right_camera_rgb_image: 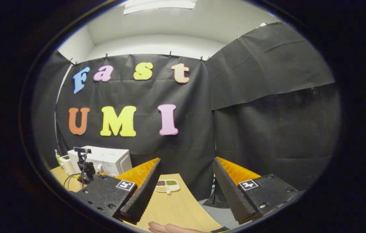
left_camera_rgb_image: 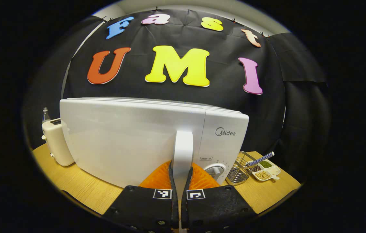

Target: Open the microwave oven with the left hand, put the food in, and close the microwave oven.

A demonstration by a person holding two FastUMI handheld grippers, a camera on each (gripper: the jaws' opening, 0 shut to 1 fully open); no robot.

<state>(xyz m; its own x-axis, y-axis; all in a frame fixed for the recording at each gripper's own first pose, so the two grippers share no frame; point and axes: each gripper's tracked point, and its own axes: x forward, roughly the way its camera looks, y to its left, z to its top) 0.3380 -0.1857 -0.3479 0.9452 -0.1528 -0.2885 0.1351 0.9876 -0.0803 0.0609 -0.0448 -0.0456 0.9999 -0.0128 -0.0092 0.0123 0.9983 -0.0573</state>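
Microwave (left_camera_rgb_image: 144, 139): lower front hidden behind the left gripper (left_camera_rgb_image: 181, 181); handle (left_camera_rgb_image: 183, 152) base lost between its fingers; dial (left_camera_rgb_image: 216, 171) partly covered.
Bottle (left_camera_rgb_image: 45, 114): only the neck clears the toaster (left_camera_rgb_image: 56, 141).
Wire basket (left_camera_rgb_image: 238, 171): contents too small to tell.
Hand (right_camera_rgb_image: 170, 228): cut off at the bottom edge of the right gripper view.
Divided dish (right_camera_rgb_image: 167, 186): fillings too small to identify.

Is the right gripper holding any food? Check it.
No, the right gripper is open, its fingers spread wide with bare table between them.
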